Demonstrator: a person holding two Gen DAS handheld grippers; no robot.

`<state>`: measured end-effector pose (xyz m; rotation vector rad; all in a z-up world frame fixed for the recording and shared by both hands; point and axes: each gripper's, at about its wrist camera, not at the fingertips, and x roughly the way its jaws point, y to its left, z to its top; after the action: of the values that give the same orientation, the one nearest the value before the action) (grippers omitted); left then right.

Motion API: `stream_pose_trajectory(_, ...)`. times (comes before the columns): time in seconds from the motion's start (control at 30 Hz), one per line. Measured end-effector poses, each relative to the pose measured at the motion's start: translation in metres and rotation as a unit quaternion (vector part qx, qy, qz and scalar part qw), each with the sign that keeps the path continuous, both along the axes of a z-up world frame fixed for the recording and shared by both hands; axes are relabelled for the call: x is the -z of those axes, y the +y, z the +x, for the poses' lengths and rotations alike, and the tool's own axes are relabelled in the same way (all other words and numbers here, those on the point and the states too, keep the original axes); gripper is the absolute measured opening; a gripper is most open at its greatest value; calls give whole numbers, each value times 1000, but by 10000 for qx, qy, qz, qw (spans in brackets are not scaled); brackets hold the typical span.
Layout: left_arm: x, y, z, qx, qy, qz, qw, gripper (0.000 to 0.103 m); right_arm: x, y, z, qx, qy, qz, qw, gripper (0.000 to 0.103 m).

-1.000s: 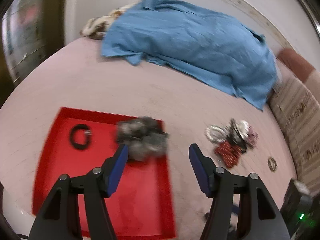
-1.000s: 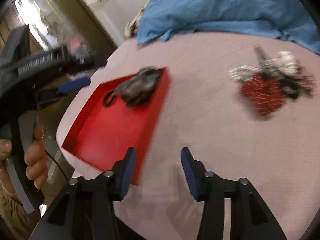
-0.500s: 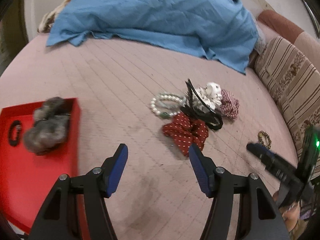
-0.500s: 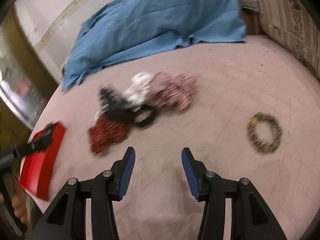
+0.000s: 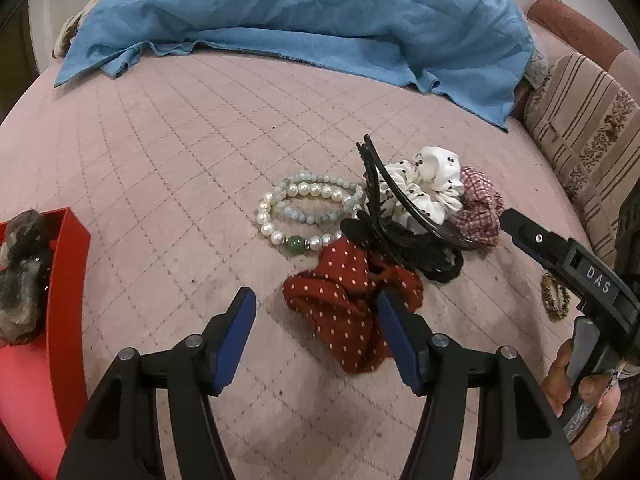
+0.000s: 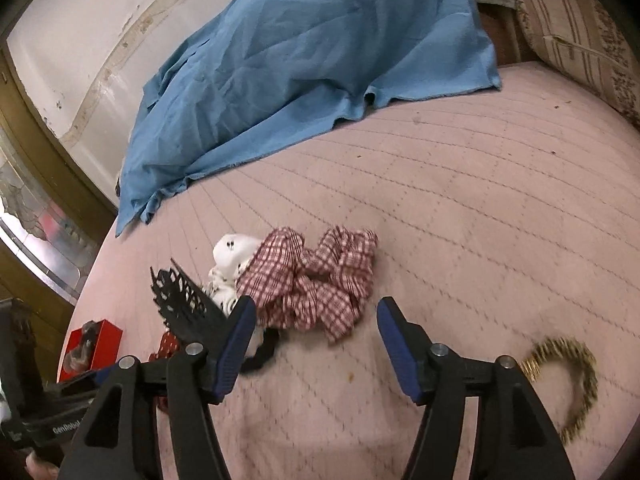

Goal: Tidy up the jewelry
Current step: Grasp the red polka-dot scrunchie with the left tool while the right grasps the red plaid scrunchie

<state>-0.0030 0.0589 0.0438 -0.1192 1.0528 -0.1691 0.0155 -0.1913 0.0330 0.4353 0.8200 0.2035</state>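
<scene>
A pile of accessories lies on the pink quilted bed (image 5: 180, 168). In the left wrist view my open, empty left gripper (image 5: 316, 332) hovers just before a red dotted scrunchie (image 5: 344, 300). Beyond it lie pearl bracelets (image 5: 308, 208), a black hair claw (image 5: 396, 220), a white scrunchie (image 5: 428, 184) and a checked scrunchie (image 5: 480, 204). The red tray (image 5: 60, 320) at left holds a grey furry piece (image 5: 20, 276). In the right wrist view my open, empty right gripper (image 6: 316, 344) faces the checked scrunchie (image 6: 316, 280); a gold bracelet (image 6: 576, 376) lies to its right.
A blue cloth (image 5: 300, 16) covers the far side of the bed. Striped cushions (image 5: 588, 132) line the right edge. The right gripper's body (image 5: 572, 268) shows at the right of the left wrist view.
Both grippers have swung right from the red tray to the accessory pile and moved closer to it. Both stay open and empty.
</scene>
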Motion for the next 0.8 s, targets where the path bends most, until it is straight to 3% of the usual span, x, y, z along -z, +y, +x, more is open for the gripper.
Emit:
stream_pose_trajectory(0.27, 14, -10, 7, 50, 92, 127, 9999, 62, 17, -4, 24, 50, 140, 150, 9998, 67)
stream_pose_trajectory(0.3, 14, -12, 6, 84, 64, 183, 9998, 61, 20, -3, 27, -5, 187, 194, 9996, 59)
stream_pose_trajectory(0.33, 14, -14, 5, 148, 43, 242, 9996, 56, 21, -2, 29, -53, 206, 222, 9995, 35)
stream_pose_trajectory(0.37, 14, -17, 4, 210, 42, 269, 9994, 31, 22, 0, 30, -116, 239, 244, 9993, 21)
stream_pose_trajectory(0.4, 14, -19, 4, 260, 78, 311, 9991, 16, 23, 2, 31, -205, 295, 258, 9990, 11)
stream_pose_trajectory(0.6, -3, -22, -16, 266, -186, 417, 9986, 11, 3, 10, 16, -189, 35, 199, 9996, 9)
stream_pose_trajectory(0.8, -24, -14, -44, 225, -394, 186, 9988, 7, -15, 16, -7, -135, -195, 116, 9997, 9)
